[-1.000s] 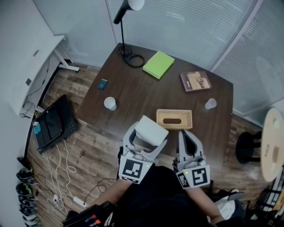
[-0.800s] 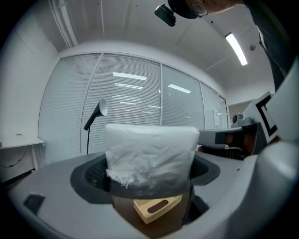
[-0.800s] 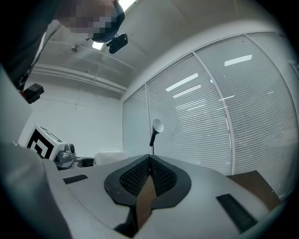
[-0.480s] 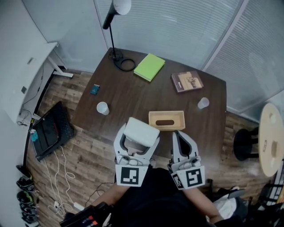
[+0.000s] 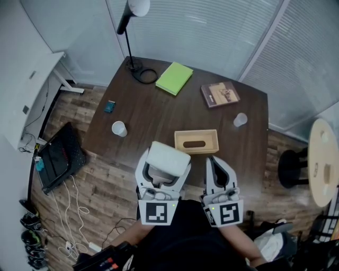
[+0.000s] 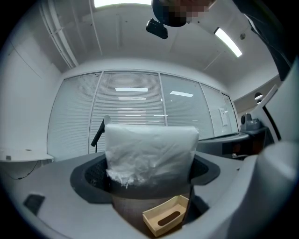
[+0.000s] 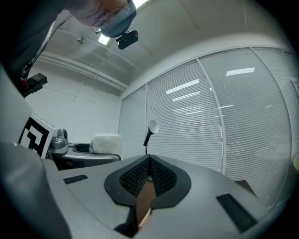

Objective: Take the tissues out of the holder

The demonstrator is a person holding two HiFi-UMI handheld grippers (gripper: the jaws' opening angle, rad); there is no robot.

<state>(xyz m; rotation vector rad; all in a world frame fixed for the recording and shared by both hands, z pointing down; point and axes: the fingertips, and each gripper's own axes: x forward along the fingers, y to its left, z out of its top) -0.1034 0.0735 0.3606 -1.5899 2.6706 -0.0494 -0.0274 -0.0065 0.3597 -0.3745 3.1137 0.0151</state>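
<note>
Two grippers show: the left gripper (image 5: 167,162) and the right gripper (image 5: 213,161). There is one pack of tissues (image 5: 168,153), one wooden holder (image 5: 183,142), one dark table (image 5: 153,116) and one desk lamp (image 5: 139,6). There are two books, a green book (image 5: 174,78) and a brown book (image 5: 220,94). There are two cups, a left cup (image 5: 119,128) and a right cup (image 5: 240,119), and one small teal object (image 5: 109,106).

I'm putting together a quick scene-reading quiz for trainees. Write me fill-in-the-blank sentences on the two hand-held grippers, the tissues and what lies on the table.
1. The left hand-held gripper grips a plastic-wrapped pack of ____.
2. The jaws of the right hand-held gripper are ____, with nothing between them.
3. The wooden tissue holder on the table is ____ inside.
4. The book nearest the desk lamp is coloured ____.

Missing words: tissues; shut; empty; green
</note>
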